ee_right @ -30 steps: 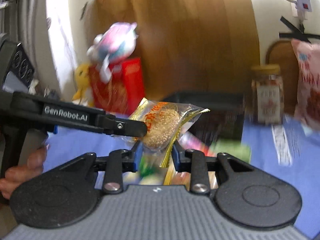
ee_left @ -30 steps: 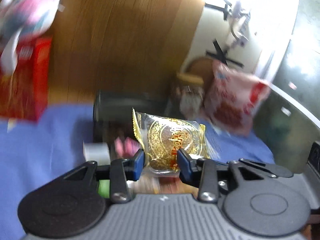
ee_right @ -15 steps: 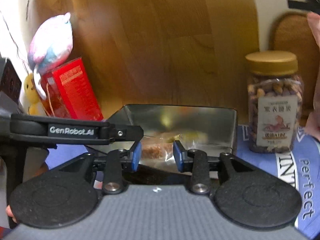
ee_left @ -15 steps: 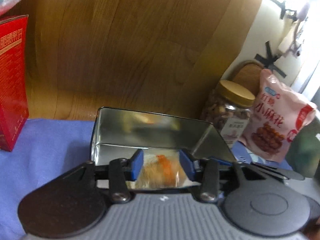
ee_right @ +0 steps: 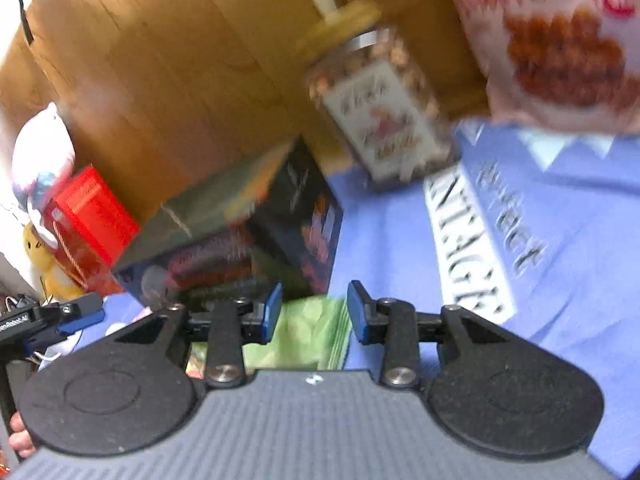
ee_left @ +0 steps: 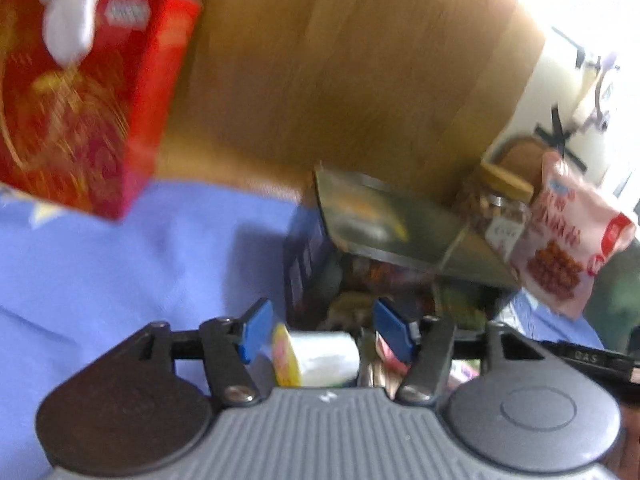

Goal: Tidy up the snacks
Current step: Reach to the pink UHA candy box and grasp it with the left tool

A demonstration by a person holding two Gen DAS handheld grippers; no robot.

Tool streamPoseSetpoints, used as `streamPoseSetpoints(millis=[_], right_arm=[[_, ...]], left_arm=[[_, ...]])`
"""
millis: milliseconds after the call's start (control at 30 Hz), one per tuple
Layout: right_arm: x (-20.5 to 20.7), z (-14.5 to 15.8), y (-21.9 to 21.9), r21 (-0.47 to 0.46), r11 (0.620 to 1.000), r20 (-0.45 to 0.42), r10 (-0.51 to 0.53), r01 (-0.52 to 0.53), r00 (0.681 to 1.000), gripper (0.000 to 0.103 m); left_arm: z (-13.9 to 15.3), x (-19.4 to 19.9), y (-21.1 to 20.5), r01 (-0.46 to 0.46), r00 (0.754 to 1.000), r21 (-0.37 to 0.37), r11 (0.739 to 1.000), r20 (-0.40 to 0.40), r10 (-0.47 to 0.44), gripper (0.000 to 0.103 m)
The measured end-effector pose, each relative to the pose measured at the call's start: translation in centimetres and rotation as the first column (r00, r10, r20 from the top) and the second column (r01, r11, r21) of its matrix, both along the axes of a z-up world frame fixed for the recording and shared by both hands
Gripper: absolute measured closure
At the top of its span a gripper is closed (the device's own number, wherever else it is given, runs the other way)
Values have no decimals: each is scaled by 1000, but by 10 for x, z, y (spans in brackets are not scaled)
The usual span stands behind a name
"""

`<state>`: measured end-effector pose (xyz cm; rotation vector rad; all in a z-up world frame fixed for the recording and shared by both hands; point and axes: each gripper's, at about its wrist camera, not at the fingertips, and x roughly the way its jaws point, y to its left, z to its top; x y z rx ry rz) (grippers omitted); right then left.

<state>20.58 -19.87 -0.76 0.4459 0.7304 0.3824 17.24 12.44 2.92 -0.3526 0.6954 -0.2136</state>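
Note:
An open metal tin (ee_left: pixel 384 224) with dark printed sides (ee_right: pixel 296 220) stands on the blue cloth, its lid tilted up. My left gripper (ee_left: pixel 322 330) is open and empty, above a white jelly cup (ee_left: pixel 320 354) with a yellow lid and pink wrappers (ee_left: pixel 390 360) lying in front of the tin. My right gripper (ee_right: pixel 314 312) is open and empty, above a green packet (ee_right: pixel 304 332) in front of the tin. Both views are blurred by motion.
A red gift box (ee_left: pixel 80 100) with a plush toy on top stands at the left. A jar of nuts (ee_right: pixel 380 108) and a pink snack bag (ee_right: pixel 560 40) stand to the right of the tin. A wooden board (ee_left: pixel 340 72) backs the table.
Both grippers let go of their wrapped cakes into the tin, opened, and pulled back and down toward the loose snacks in front of it.

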Motion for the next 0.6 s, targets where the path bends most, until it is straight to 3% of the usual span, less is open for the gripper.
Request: streamPoseSetpoints(millis=[100,167,400,533,600], right_arm=[[-8,-10,15,36,998,-14,43,-43,999,62],[-20,-10,22,26,998,1,57,-57,998,62],[-50,2,34,-2,993,26,120,-120,992,55],[-74,21,20,5,998,135,67,-68,989,55],[-88,30,20,16,995,167,97,-101,981,55]], left_arm=[[-20,5,-10,3,997,8,1000,-80,-2,55],[-21,-3,-17,12,997,37,999,-70,-9,57],[-14,-50,-19,13,998,35,999,-69,-10,52],[-4,-73,6,-50,998,14,999,-45,51,46],[4,-79,20,-88,996,-18,996,-30,88,46]])
